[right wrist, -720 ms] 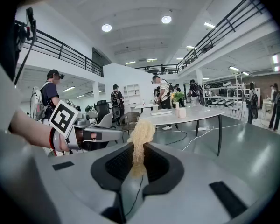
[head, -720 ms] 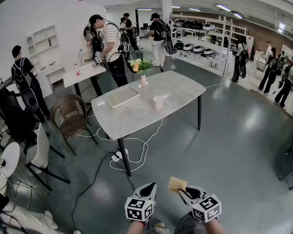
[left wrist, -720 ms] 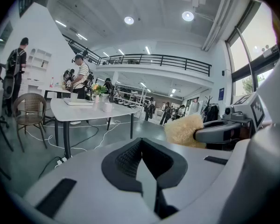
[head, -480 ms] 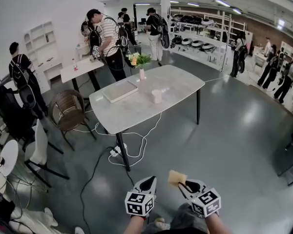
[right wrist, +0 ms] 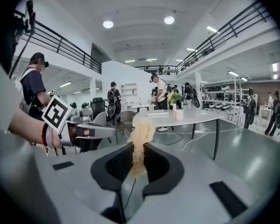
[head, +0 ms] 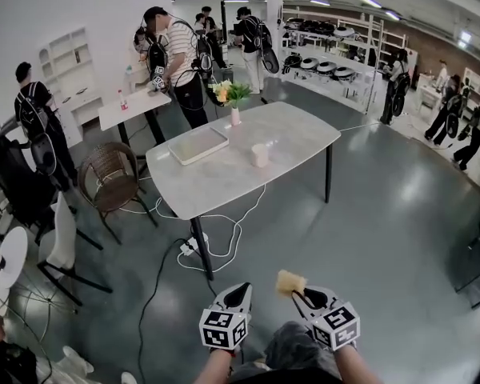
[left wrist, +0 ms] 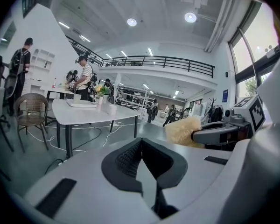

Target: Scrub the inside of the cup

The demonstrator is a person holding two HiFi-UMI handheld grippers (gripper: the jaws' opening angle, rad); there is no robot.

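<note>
Distant table (head: 216,181) bears the cup (head: 260,155) (interior unseen); right hand-held gripper (right wrist: 134,149) pinches sponge (right wrist: 142,132).

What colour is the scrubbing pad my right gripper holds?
The scrubbing pad is a fuzzy pale yellowish tan. It shows best in the right gripper view.

We count two claws, the left claw (head: 240,290) and the right claw (head: 298,294), one sponge (head: 290,282), one cup (head: 260,155), one flower vase (head: 235,117), one flat tray (head: 198,144), one grey counter (head: 224,181), one wicker chair (head: 108,178) and one power strip (head: 194,251).
</note>
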